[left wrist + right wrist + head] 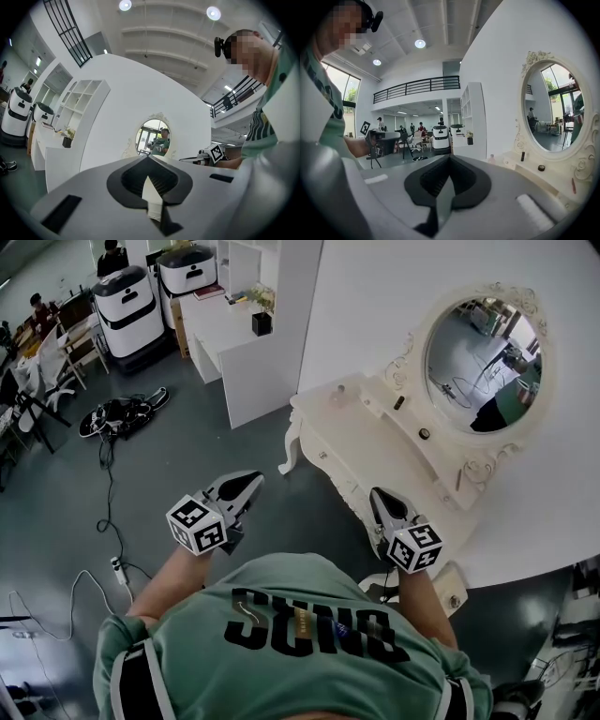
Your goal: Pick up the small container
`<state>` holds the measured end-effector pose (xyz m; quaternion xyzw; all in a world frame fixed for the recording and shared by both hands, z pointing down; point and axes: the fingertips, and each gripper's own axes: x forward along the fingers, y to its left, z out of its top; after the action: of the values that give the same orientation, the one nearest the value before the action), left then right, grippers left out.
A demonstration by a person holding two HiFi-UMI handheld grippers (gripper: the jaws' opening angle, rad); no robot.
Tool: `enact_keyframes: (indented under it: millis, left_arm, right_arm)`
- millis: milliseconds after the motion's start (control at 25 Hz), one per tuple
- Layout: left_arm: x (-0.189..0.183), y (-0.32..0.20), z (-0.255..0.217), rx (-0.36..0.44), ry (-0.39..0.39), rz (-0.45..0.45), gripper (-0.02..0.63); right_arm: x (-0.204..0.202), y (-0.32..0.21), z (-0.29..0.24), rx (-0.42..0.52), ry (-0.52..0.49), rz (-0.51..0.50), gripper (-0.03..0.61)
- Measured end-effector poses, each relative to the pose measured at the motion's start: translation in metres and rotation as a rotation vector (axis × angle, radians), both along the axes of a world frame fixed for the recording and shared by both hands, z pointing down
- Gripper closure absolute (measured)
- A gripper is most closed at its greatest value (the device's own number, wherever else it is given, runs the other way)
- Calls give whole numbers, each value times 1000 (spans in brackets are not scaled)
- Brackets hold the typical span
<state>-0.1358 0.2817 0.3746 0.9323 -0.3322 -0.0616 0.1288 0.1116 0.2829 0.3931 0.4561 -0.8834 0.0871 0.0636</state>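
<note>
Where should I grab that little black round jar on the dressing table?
Grip the jar across its round side wall, coming from above and in front. It is low and squat, on the raised ledge with the mirror close behind, so no room from the rear. The right gripper looks nearer.

Small round dark container, upright on the white vanity, just beneath the oval mirror.

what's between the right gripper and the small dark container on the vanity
Nothing visible. The right gripper, jaws together and empty, is near the front edge of the vanity. Only bare white tabletop lies between it and the small dark container below the mirror.
</note>
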Motion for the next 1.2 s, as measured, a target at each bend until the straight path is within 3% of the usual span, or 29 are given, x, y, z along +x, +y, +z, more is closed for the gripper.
enact_keyframes:
  millis: [280, 560, 720, 1200]
  left_arm:
    - [36, -2, 13, -27, -16, -2, 611]
    - [25, -41, 24, -57, -25, -5, 611]
    - [12, -90, 31, -53, -22, 36, 611]
    - [-24, -306, 22, -61, -41, 253, 611]
  right_arm:
    - [27, -13, 14, -23, -18, -30, 570]
    - [20, -52, 29, -55, -37, -31, 569]
    - [5, -93, 38, -63, -32, -8, 569]
    - [-44, -269, 22, -53, -32, 161, 569]
